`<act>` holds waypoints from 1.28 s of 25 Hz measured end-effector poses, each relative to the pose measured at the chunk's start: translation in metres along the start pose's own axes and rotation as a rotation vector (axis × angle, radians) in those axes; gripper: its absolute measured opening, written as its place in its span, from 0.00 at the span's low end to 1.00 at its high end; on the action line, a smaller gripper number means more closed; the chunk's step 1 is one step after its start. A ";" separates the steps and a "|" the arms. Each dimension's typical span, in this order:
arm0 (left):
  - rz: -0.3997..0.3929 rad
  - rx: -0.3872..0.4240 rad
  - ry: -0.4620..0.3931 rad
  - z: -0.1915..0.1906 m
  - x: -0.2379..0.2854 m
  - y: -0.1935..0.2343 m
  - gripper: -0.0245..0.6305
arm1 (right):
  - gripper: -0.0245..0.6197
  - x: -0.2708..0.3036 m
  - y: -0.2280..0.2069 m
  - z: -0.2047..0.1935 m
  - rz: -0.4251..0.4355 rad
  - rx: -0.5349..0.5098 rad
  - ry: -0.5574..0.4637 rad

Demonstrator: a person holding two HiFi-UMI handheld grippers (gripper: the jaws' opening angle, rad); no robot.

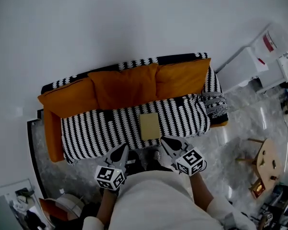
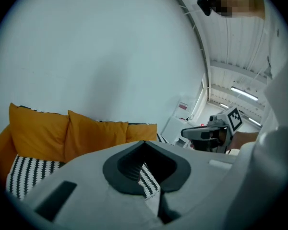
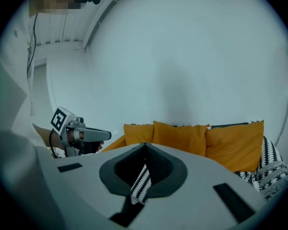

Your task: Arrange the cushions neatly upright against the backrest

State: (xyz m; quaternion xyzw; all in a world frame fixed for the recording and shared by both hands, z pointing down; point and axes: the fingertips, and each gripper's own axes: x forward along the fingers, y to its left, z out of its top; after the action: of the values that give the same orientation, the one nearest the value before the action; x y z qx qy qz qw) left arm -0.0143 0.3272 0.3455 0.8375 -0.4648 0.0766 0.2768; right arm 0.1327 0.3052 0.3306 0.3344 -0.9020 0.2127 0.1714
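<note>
The three orange cushions stood upright in a row against the backrest point(image 1: 182, 58) of the sofa point(image 1: 52, 133): the left cushion point(image 1: 69, 99), the middle cushion point(image 1: 125, 86) and the right cushion point(image 1: 182, 78), each touching its neighbour. In front of them the seat was under a black-and-white striped cover point(image 1: 101, 131). A flat tan square piece point(image 1: 149, 126) lay on this cover near the front edge, between the cushions and my tools. The left hand-held gripper point(image 1: 122, 151) and the right hand-held gripper point(image 1: 165, 142) were just before the front edge of the seat, both with jaws closed together and holding nothing. Further to the right I saw a white cabinet point(image 1: 247, 66) and a wooden stool point(image 1: 266, 164) on the pale floor point(image 1: 230, 128).
</note>
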 end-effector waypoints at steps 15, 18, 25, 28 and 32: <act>0.123 0.032 0.000 -0.058 -0.032 -0.106 0.05 | 0.05 -0.078 0.036 -0.040 0.184 -0.050 -0.010; 0.132 0.115 0.016 -0.055 -0.031 -0.112 0.05 | 0.05 -0.083 0.039 -0.036 0.177 -0.047 -0.033; 0.170 0.092 -0.004 -0.055 -0.045 -0.106 0.05 | 0.05 -0.085 0.049 -0.035 0.202 -0.057 -0.050; 0.203 0.118 0.003 -0.055 -0.052 -0.099 0.05 | 0.05 -0.089 0.053 -0.034 0.223 -0.065 -0.060; 0.254 0.103 -0.018 -0.052 -0.066 -0.086 0.05 | 0.05 -0.088 0.056 -0.034 0.238 -0.072 -0.072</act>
State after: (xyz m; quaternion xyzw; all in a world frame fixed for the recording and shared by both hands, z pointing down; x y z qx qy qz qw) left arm 0.0264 0.4395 0.3302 0.7858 -0.5648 0.1272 0.2175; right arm 0.1635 0.4067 0.3049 0.2259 -0.9479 0.1869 0.1246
